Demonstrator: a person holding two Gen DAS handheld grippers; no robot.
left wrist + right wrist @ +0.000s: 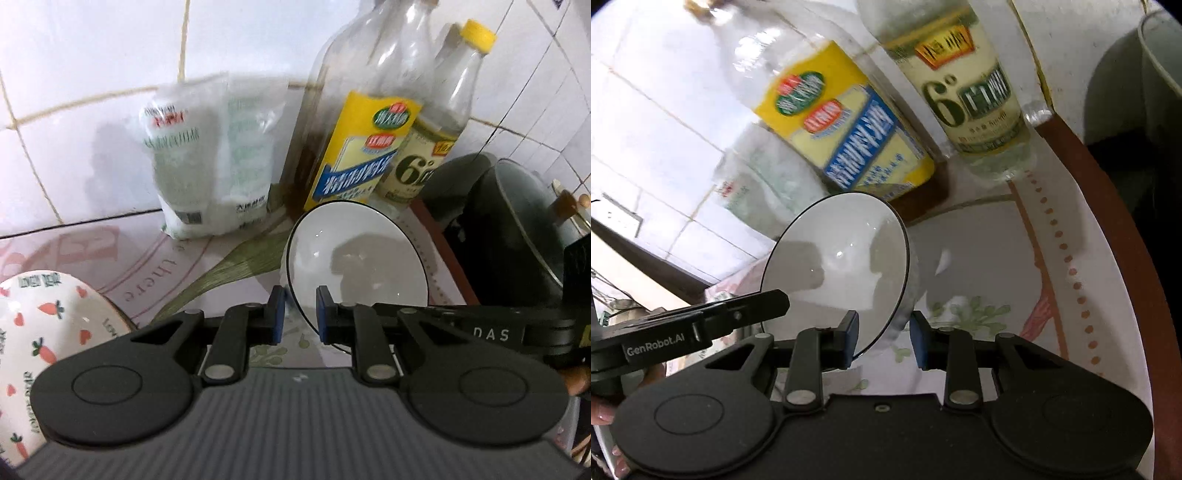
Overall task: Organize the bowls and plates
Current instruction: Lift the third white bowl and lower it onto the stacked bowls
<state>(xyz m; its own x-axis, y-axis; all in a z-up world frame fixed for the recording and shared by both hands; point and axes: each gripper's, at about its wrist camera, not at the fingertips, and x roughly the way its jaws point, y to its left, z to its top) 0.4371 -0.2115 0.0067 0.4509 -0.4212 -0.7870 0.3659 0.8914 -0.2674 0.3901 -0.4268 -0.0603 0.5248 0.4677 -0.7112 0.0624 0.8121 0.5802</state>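
A white bowl with a thin black rim (354,251) (842,258) is tilted above the table. In the left wrist view its rim passes between the blue pads of my left gripper (300,314), with a small gap showing beside it. In the right wrist view its rim also sits between the pads of my right gripper (884,339), which straddle the bowl wall. Both grippers look closed on opposite sides of the bowl. A second bowl with a carrot and heart pattern (40,332) lies at the lower left of the left wrist view.
A white salt bag (214,158), a large oil bottle with a yellow label (362,122) (846,125) and a vinegar bottle (436,140) (975,85) stand against the tiled wall. A dark pot with a lid (517,229) is at right. The table edge (1108,206) curves at right.
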